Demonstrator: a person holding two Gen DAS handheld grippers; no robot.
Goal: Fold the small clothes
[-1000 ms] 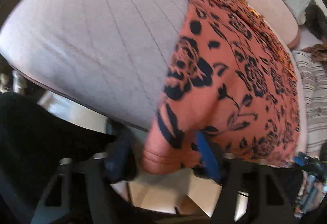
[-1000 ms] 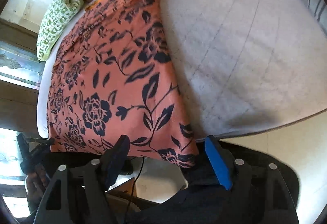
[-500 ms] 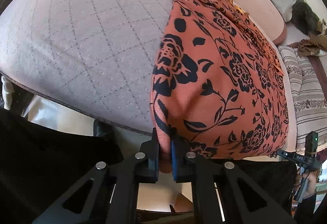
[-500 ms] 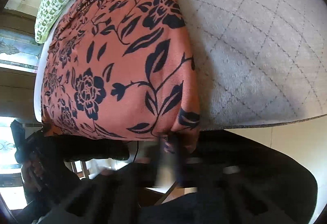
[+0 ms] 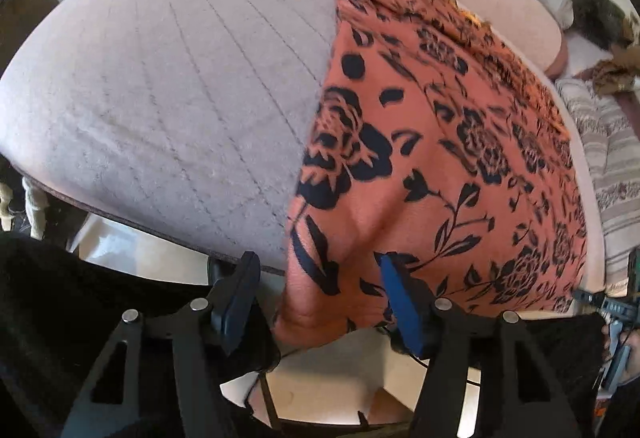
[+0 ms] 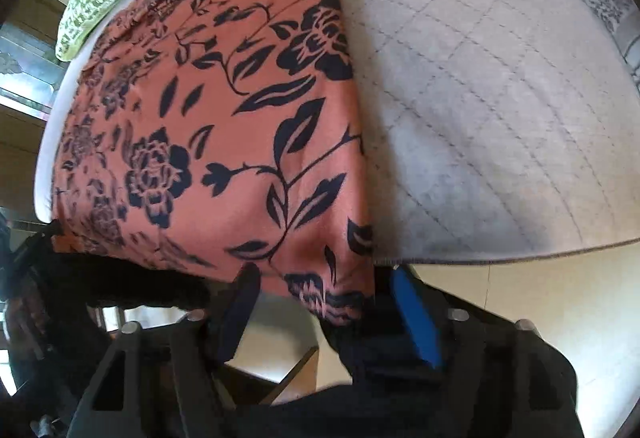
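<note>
The orange floral garment lies spread on the quilted grey mattress, its near edge hanging over the side. The left gripper and the right gripper have just been opening; each now stands wide astride a near corner, pads apparently clear.

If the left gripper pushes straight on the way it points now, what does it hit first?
Most likely the orange floral garment: its near corner hangs between the open jaws of the left gripper, which have just been opening. Behind it is the quilted grey mattress. Depth is unclear.
</note>
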